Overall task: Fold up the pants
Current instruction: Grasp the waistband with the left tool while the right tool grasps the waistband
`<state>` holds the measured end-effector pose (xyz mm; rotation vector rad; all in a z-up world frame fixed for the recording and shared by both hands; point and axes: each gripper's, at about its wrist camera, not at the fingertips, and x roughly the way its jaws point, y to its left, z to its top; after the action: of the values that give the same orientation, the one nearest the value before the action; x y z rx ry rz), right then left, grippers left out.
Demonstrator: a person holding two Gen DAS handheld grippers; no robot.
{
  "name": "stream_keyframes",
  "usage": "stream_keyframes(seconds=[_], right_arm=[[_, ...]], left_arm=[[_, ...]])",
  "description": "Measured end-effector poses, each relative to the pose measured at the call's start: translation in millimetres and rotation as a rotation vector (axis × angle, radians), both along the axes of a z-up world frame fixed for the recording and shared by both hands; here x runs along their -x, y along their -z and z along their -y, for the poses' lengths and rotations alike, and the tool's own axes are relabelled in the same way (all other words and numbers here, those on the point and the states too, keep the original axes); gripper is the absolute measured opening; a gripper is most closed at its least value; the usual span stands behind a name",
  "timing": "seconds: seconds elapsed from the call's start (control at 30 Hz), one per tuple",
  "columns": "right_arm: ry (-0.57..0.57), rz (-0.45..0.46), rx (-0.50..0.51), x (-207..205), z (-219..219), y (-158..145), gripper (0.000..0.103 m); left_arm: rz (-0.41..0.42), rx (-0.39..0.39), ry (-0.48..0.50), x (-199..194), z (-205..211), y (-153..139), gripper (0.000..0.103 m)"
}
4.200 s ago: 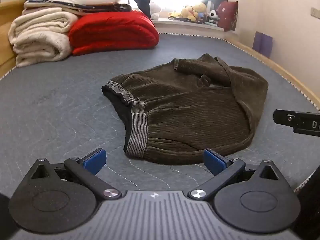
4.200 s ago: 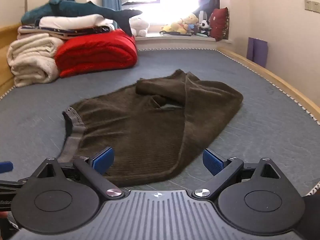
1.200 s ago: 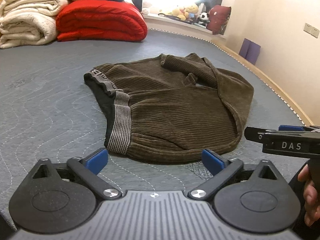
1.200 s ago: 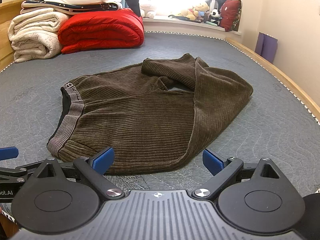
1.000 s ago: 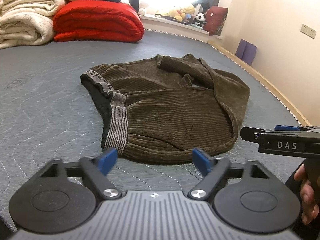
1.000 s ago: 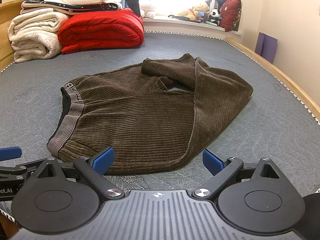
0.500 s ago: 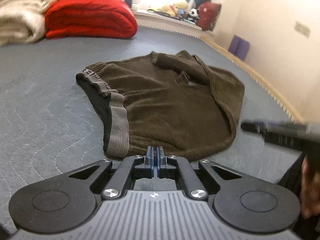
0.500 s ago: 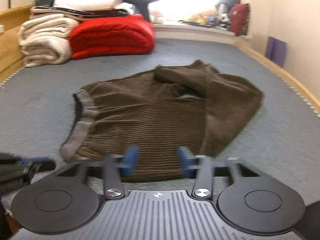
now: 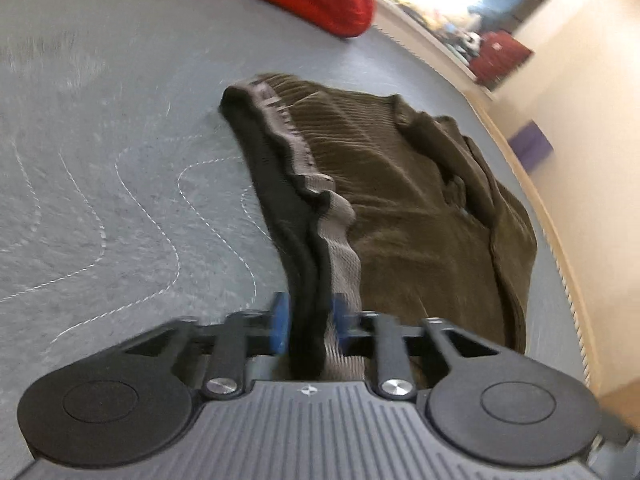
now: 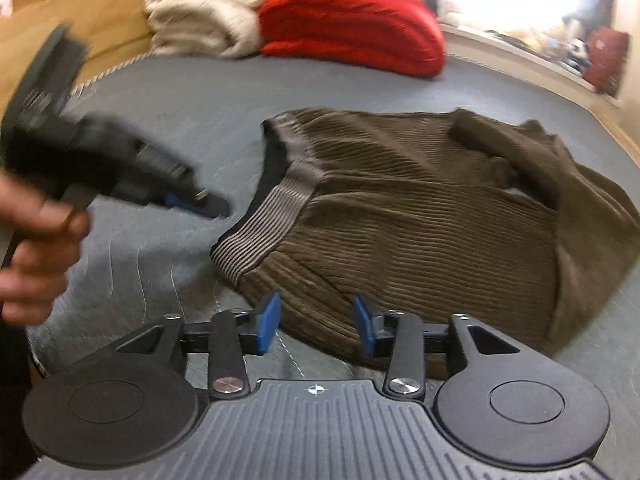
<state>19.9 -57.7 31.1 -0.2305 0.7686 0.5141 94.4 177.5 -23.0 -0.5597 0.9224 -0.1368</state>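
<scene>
My brown corduroy pants point(image 10: 420, 200) lie crumpled on the grey quilted bed point(image 9: 100, 160), the striped grey waistband point(image 9: 340, 248) turned toward me and the legs bunched up on the far side.

My left claw point(image 9: 307, 322) is at the near end of the waistband. The band and its black lining run right between the two blue pads point(image 9: 279, 322), and the jaws are opening; through the blur I cannot tell whether the pads press on the cloth. From the right wrist view I see my left hand point(image 10: 36, 240) wrapped around that claw's handle, its tip pointing at the waistband.

My right claw point(image 10: 316, 322) hovers at the near edge of the pants, just beside the waistband's corner. Its jaws stand apart and are opening, with corduroy showing in the gap, but the pads are not pressing on it.

A red folded blanket point(image 10: 352, 24) and cream blankets point(image 10: 204, 12) are stacked at the far end of the bed, well apart from the pants.
</scene>
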Motion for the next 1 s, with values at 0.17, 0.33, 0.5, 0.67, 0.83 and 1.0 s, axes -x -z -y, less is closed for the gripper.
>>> stream_keyframes(seconds=[0.17, 0.33, 0.5, 0.67, 0.83, 1.0], right_arm=[[-0.053, -0.033, 0.096, -16, -20, 30, 0.056], [-0.105, -0.058, 0.154, -17, -23, 49, 0.058], [-0.135, -0.037, 0.155, -13, -22, 48, 0.046], [-0.195, 0.015, 0.150, -5, -26, 42, 0.006], [-0.333, 0.103, 0.130, 29, -42, 7, 0.004], [-0.463, 0.121, 0.077, 64, -96, -27, 0.003]], left_arm=[[-0.047, 0.122, -0.025, -39, -7, 28, 0.047], [-0.015, 0.159, -0.012, -71, 10, 41, 0.058], [-0.040, 0.045, 0.002, -91, 24, 43, 0.026], [0.023, 0.010, 0.036, -75, 13, 17, 0.017], [0.062, -0.043, -0.035, -46, -24, -30, 0.016], [0.014, -0.097, -0.112, -1, -97, -64, 0.015]])
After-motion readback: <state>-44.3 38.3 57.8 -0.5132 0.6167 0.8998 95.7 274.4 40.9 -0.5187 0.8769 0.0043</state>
